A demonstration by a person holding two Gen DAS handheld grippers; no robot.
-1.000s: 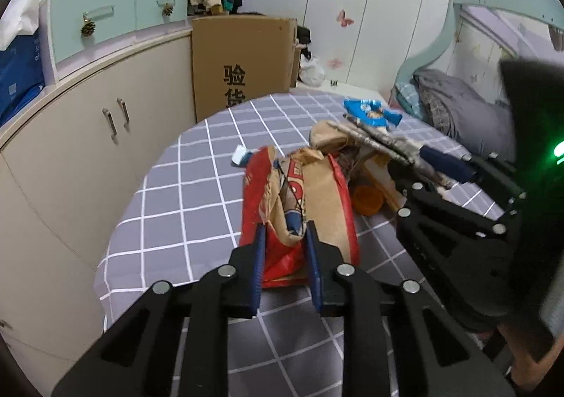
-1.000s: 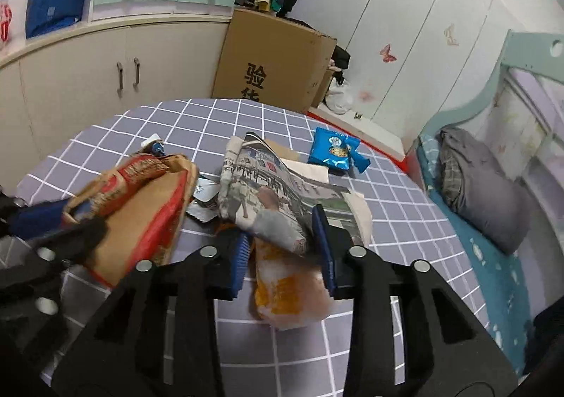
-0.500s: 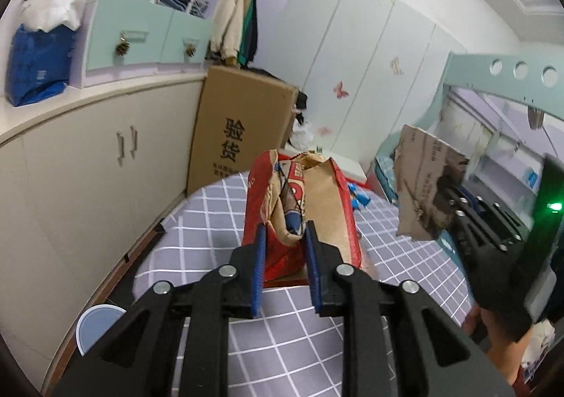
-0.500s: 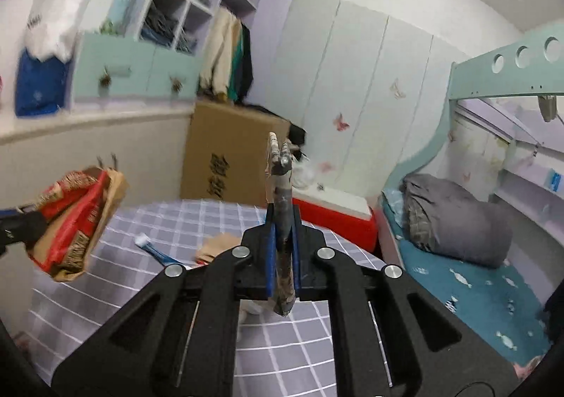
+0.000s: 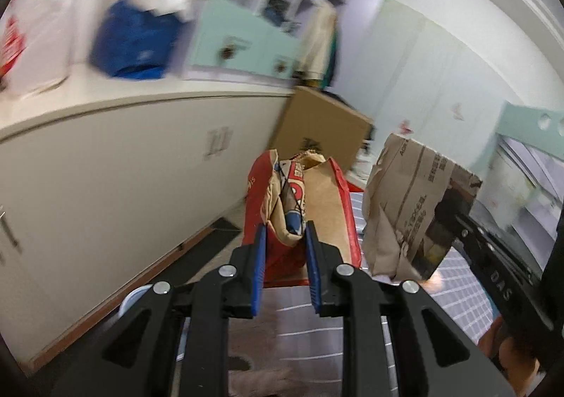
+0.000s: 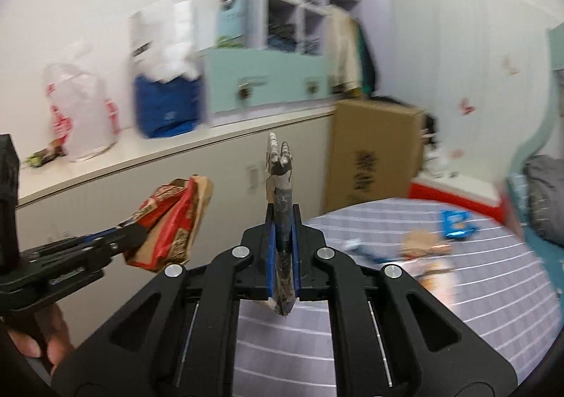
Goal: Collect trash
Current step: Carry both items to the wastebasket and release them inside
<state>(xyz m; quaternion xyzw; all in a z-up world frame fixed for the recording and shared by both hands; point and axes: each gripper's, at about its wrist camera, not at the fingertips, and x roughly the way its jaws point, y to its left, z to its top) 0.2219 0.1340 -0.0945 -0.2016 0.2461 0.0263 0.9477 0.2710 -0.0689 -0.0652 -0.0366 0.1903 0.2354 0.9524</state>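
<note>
My left gripper [image 5: 285, 231] is shut on a crumpled red and brown paper bag [image 5: 317, 199], held in the air beside the table. In the right wrist view the same bag [image 6: 169, 221] hangs at the left in the left gripper [image 6: 135, 233]. My right gripper [image 6: 282, 217] is shut on a folded newspaper [image 6: 280, 182], seen edge-on and standing up between the pads. From the left wrist view the newspaper [image 5: 412, 206] shows its broad brown side to the right of the bag. A blue snack packet [image 6: 456, 223] and some blurred wrappers [image 6: 426, 245] lie on the checked table [image 6: 476, 309].
A long white cabinet [image 5: 105, 164] runs along the left, with a blue bag [image 6: 165, 104] and a clear plastic bag [image 6: 81, 115] on its top. A tall cardboard box [image 6: 373, 157] stands past it. A pale blue round rim [image 5: 135, 296] shows on the floor. A hand [image 6: 38, 337] holds the left gripper.
Both grippers rose off the table with their trash and swung left toward the cabinet. The right gripper closed on the newspaper, which now stands upright. Both views are motion-blurred.
</note>
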